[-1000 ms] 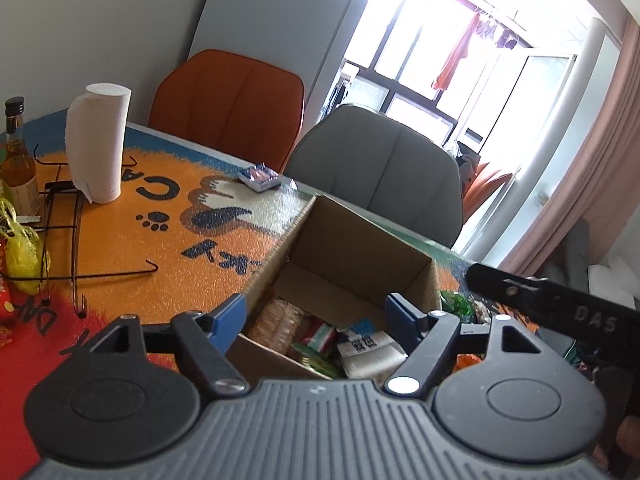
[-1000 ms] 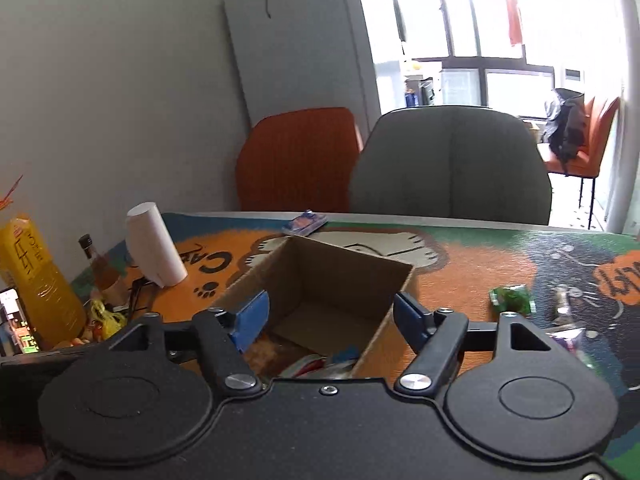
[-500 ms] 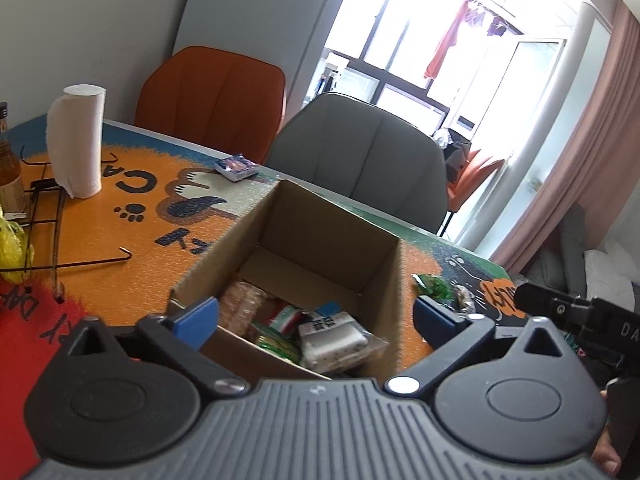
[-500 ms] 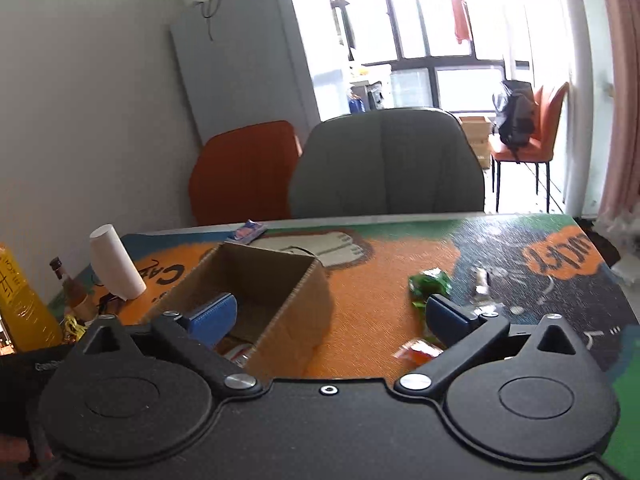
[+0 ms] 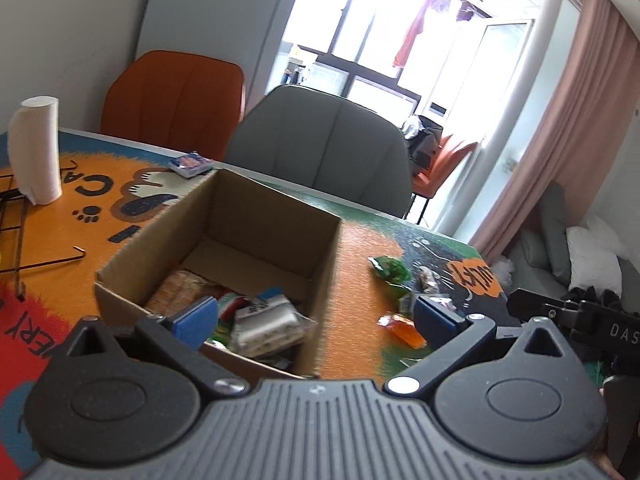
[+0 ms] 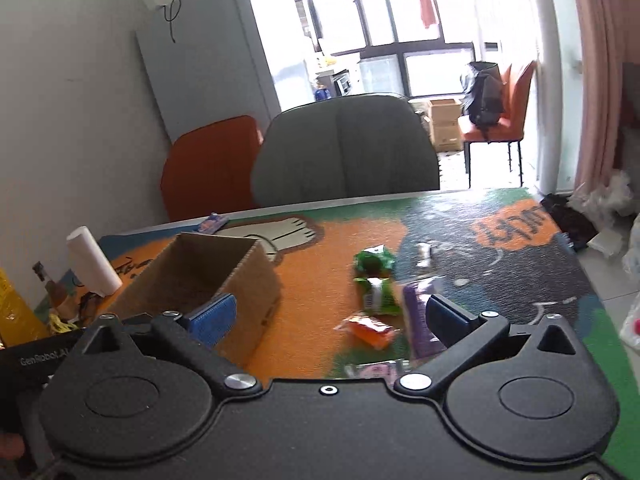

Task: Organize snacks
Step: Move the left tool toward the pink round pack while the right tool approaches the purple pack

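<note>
Right wrist view showed the right gripper [image 6: 332, 316] and left gripper [image 5: 316, 316] both spread wide and empty, loose snack packets [image 6: 370, 330] lying beside the cardboard box [image 6: 224, 276], so a hasty pinch risked skidding the slick orange packet away.

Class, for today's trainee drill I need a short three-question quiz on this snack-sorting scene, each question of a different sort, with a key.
1. True or false: the cardboard box already holds some snacks.
2. Which loose snack lies nearest the right gripper? A) orange packet B) paper towel roll C) blue packet
3. Fill in: the jaws of the left gripper stand ____.

Key:
1. True; packets lie at the box's near end.
2. A
3. open, with nothing gripped.
</note>
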Demonstrator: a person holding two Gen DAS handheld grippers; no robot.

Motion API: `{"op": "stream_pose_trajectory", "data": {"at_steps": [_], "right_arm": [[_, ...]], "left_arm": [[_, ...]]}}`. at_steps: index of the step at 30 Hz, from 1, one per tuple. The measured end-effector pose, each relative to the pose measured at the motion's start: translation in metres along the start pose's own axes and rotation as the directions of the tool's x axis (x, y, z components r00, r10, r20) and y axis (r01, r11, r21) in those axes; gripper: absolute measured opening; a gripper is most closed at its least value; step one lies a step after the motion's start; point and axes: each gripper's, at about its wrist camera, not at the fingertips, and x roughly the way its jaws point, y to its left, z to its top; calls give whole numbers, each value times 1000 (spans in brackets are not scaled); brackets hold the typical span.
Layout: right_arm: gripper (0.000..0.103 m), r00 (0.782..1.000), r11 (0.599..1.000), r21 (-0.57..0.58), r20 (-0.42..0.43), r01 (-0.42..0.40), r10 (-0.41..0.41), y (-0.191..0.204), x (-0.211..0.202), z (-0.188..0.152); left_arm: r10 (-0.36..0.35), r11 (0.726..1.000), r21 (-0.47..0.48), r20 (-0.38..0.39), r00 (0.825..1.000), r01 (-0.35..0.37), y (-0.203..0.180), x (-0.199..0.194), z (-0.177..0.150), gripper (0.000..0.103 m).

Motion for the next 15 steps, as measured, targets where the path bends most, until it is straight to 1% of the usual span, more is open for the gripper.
{"op": "stream_pose_trajectory", "data": {"at_steps": [3,8,13,15], "right_arm": [[103,1000,1000,20,1,4,-4,-10,-2,-1],[103,1000,999,44,-2,17,-17,-28,-5,-4],[103,1000,997,70,-1,31,-31,-45,-7,-9],[103,999,995,91,-6,37,-36,-53,-7,-11]], "left_arm": [[-15,1000,5,-8,1000,15,-8,2,-3,103],[-14,999,30,-18,1000,15,-22,7,-7,103],[-35,999,38,-63,997,37,-33,14,-14,103],[-59,996,60,-69,996,63,-40,16,-18,103]]}}
